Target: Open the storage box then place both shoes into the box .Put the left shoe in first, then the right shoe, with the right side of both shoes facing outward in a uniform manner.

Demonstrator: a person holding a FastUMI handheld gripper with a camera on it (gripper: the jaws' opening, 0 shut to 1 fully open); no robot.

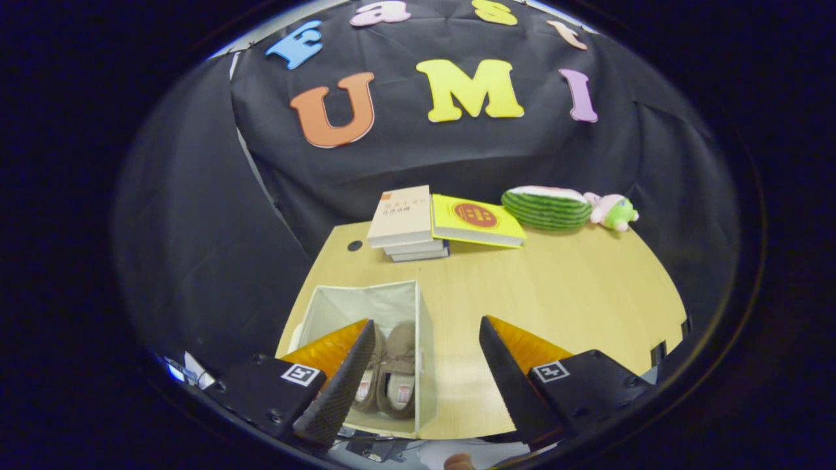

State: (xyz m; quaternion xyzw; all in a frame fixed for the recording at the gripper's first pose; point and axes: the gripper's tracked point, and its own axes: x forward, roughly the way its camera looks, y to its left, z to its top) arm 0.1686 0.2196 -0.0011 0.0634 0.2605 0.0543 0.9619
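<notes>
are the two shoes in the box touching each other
Touching: the gripper view shows the two shoes pressed side by side in the storage box, no gap between. The gripper hangs open above.

The gripper (426,339) has two wedge-shaped fingers (336,385), set wide apart. Each finger has a black inner pad with a fine knurled texture and an orange outer face. Each finger mounts on a black block. Each block carries a white square tag with a black pattern on its top face. Small screws are visible on the blocks.
</notes>
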